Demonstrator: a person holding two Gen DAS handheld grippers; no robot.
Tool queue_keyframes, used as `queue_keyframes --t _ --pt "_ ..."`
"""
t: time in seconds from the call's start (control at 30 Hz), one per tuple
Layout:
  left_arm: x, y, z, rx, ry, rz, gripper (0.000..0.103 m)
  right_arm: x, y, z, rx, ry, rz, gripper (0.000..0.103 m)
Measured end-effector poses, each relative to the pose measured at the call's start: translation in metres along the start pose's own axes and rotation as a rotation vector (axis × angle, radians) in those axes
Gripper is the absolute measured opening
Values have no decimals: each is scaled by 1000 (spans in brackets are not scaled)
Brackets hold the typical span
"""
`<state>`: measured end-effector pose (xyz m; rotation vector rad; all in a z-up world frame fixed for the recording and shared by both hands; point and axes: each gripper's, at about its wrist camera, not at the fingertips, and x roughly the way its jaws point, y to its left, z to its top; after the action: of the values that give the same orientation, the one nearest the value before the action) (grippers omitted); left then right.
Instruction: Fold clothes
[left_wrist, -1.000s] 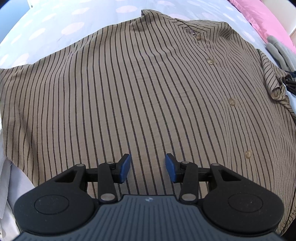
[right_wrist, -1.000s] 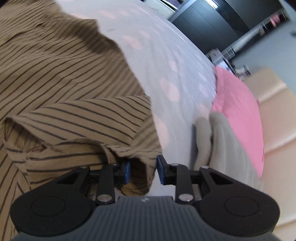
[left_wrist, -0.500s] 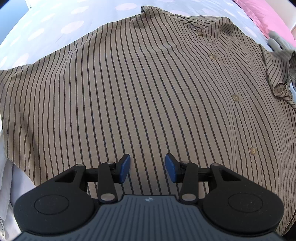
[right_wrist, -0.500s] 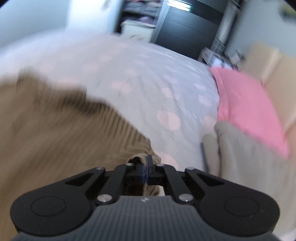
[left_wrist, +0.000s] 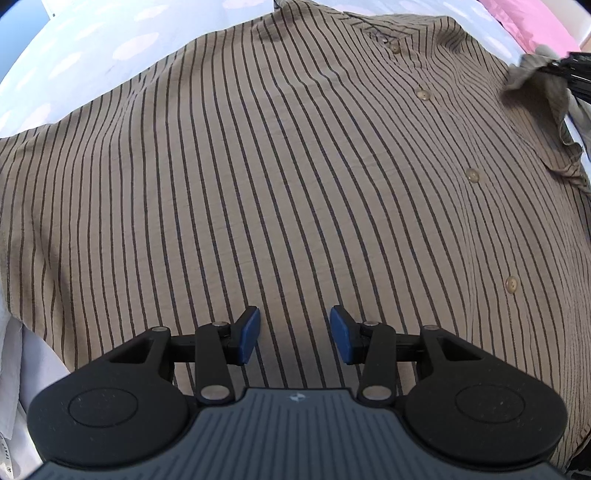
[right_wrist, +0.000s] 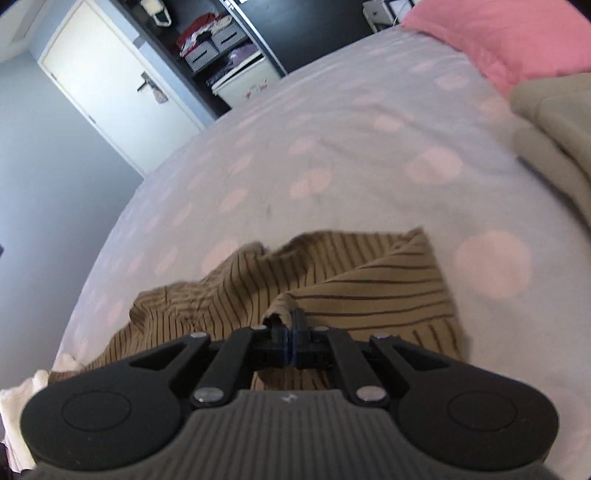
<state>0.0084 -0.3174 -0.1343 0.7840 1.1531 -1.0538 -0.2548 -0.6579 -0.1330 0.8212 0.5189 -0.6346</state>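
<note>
1. Bedroom setting: a bed (right_wrist: 369, 155) with a pale, pink-dotted sheet carries the work, with a white door (right_wrist: 122, 92) and dark shelving (right_wrist: 229, 48) beyond it at 11 to 12 o'clock in the right wrist view, and a pink pillow (right_wrist: 517, 33) at 1 o'clock.
2. Spread flat across the bed lies a tan shirt (left_wrist: 277, 177) with thin dark stripes, its button placket (left_wrist: 472, 175) running down the 2 o'clock side of the left wrist view.
3. Over the lower front panel the left claw (left_wrist: 294, 334) hovers with its blue pads partly open, holding nothing, and the cloth passes beneath the gap.
4. Pinched on the sleeve hem (right_wrist: 280, 314) is the right claw (right_wrist: 291, 334), its pads almost together and easing open a touch, with the fabric bunched between them and lifted off the sheet.
5. Judging by the soft rumples, the shirt is light, limp and a little crinkly; it will sag and drag rather than hold a line.
6. Best holds look like hems, cuffs and seams, where doubled cloth gives the pads something to bite; a single layer mid-panel may slip.
7. Beside the pillow sits a folded beige garment (right_wrist: 554, 122), apart from the shirt.
</note>
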Motion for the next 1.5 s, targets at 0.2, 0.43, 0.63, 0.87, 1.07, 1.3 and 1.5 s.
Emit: queue_keyframes --t 0.2,0.43,0.63,0.87,1.07,1.3,1.5 --pt "-1 -2 -1 6 -1 -2 41 15 22 -11 -118 67 -65 42" --pt "-2 0 -1 12 -6 0 41 -13 9 -4 -162 37 -96 42" --pt "-5 -2 -1 14 -11 -2 41 -40 -4 -27 -298 43 -266 42" --pt "-7 -6 -4 29 -19 3 41 -48 -7 -79 -418 134 -290 26" --pt "-15 -8 -3 27 -62 -38 41 -49 -18 -107 -404 234 -290 27" --pt "-39 -50 43 82 -90 -99 41 -97 -9 -98 -482 253 -364 37" --pt "-44 -108 116 163 -149 -146 41 -119 -43 -88 -349 275 -389 37"
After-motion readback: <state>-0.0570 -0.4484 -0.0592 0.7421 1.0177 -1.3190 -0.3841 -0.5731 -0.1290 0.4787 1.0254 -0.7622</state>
